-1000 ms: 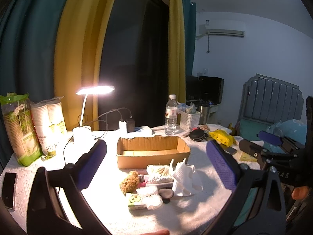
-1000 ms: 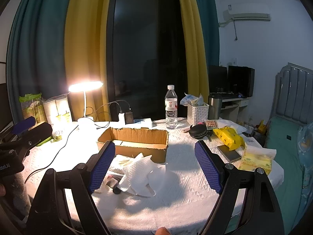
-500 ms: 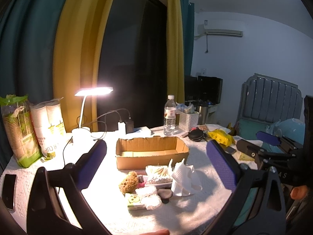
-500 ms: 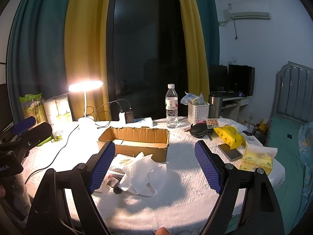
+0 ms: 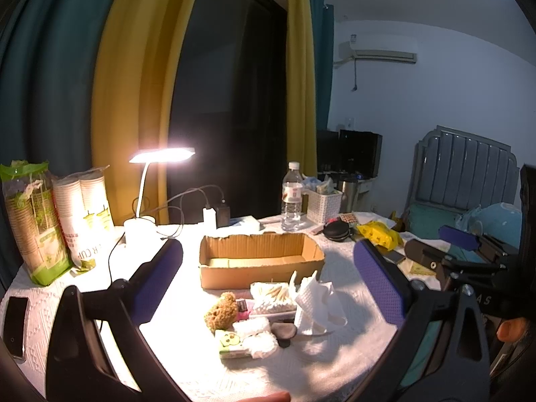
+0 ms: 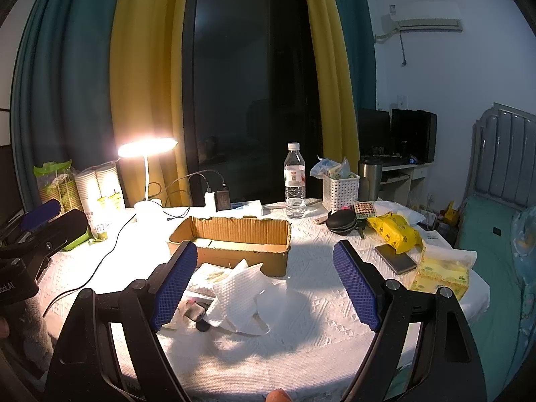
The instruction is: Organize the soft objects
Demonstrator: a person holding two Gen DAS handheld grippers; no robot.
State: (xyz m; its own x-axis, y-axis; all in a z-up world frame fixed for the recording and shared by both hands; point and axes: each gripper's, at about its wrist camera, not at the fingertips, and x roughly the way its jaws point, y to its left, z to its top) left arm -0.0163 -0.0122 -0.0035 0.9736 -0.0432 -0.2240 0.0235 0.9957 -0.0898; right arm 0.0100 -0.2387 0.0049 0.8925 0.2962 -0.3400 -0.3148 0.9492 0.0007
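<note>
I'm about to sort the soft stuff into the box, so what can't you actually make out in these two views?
- Cardboard box floor: right wrist view, hidden by its near wall; left wrist view shows only part.
- Brown plush toy: absent from right wrist view, probably behind the right tongs' left finger.
- Small dark items beside the white tissue: too small to identify.

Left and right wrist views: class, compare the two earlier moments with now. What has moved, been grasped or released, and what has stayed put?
Nothing visibly changed beyond a slight camera drift. Both the left gripper and right gripper stay open and empty above the table. The cardboard box, crumpled white tissue, small brown teddy bear and cotton swab pack lie where they were, untouched.
</note>
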